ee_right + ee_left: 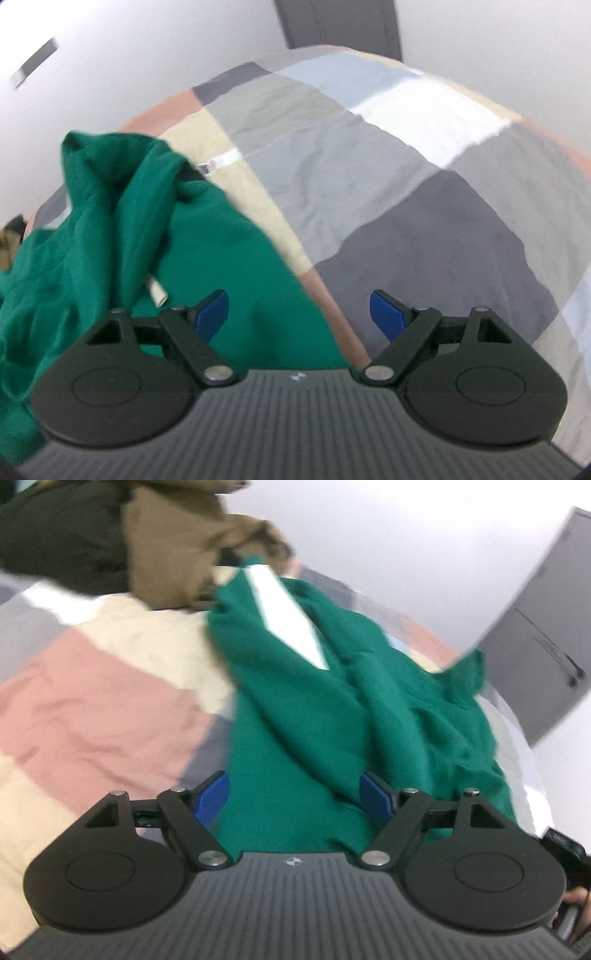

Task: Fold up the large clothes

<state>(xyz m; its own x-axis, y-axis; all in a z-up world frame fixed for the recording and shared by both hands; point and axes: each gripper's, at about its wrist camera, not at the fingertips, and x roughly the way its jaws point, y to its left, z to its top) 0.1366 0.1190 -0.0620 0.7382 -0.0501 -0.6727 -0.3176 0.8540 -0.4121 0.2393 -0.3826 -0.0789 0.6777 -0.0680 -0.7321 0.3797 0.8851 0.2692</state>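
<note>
We saw the green garment (314, 716) lying rumpled on the patchwork bedspread (92, 709), and we take that garment as our landmark. In the left wrist view it ran in thick folds from just under the left gripper (294, 798) away toward the far end of the bed, with a white strip (288, 616) lying along its far part. Beyond the garment's far end lay a brown garment (177, 554), touching or overlapping it, and beside that a black garment (62, 535). To the right of the green garment stood a grey cabinet (543, 627) against the white wall.

The left gripper's blue pads (212, 797) stood wide apart above the green cloth. We could see cloth in the gap between them, but the pads did not press on it, so this gripper held nothing.

In the right wrist view the green garment (110, 240) lay heaped to the left, its near edge reaching under the left pad of the right gripper (299, 315). A short white cord end (157, 291) poked out of its folds. To the right of the garment the bedspread (406, 184) showed in grey, cream and pink squares. The right gripper's jaws also stood wide open and gripped nothing, with cloth and bedspread below the gap. Both views were blurred.
</note>
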